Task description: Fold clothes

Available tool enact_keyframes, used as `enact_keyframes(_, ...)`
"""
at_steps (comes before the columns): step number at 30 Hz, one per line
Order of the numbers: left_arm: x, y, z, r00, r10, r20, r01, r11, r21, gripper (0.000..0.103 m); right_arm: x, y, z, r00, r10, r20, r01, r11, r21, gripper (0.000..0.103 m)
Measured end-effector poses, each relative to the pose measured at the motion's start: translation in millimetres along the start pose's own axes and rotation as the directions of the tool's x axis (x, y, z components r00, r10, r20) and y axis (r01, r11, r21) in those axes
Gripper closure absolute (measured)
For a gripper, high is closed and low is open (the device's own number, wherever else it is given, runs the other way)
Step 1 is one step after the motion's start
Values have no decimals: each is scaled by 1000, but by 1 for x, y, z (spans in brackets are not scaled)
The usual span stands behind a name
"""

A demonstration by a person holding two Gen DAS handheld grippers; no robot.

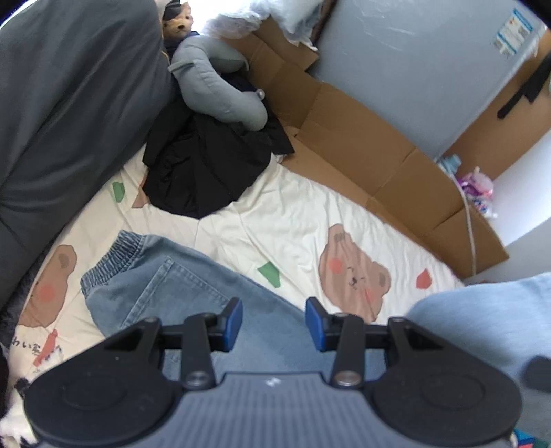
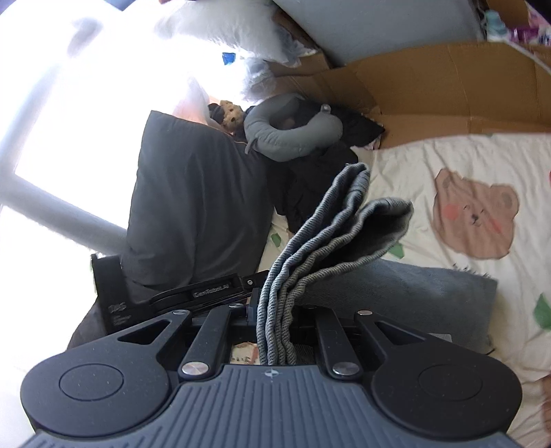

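Observation:
Light blue jeans (image 1: 179, 275) lie on the cream bear-print sheet (image 1: 292, 220), with the elastic waistband towards the left. My left gripper (image 1: 274, 317) hovers just above them, open, its blue pads (image 1: 234, 320) apart and nothing between them. A blurred light blue fold of cloth (image 1: 482, 317) hangs at the right. In the right wrist view my right gripper (image 2: 275, 310) is shut on a bunched fold of the jeans' denim (image 2: 330, 220), which sticks up and forward in several layers. The rest of the jeans (image 2: 413, 293) lies below it on the sheet (image 2: 447, 155).
A black garment pile (image 1: 206, 165) and a grey neck pillow (image 1: 213, 89) sit at the far end of the bed. A big dark grey cushion (image 1: 69, 103) lines the left side. Flattened cardboard (image 1: 361, 138) runs along the far right edge. A teddy bear (image 1: 179, 20) is behind.

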State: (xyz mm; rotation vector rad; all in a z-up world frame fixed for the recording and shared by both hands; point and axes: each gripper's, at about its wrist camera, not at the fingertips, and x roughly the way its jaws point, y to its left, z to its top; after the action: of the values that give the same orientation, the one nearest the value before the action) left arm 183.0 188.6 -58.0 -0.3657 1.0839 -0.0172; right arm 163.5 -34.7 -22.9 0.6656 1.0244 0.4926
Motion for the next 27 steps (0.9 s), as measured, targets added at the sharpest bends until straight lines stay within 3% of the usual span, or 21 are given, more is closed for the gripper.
enact_keyframes(6,-6,19,9,999,27,39,-25,999,-45,58,49,7,3,1000,-12,-26,13,1000,28,94)
enact_keyframes(14,-15,51,13,988,128,85,-124,991,-59,53,124,7,-8,989,-43,-140,49,998,42,94)
enact_keyframes(24,-17,93,9,985,147,90,-134,982,-137,51,184,16,-15,966,-41,-256,45,999,9,94)
enact_keyframes(27,-9,113,2,985,135,110,-113,977,-182,44,201,14,-15,960,-45,-277,45,999,-7,94)
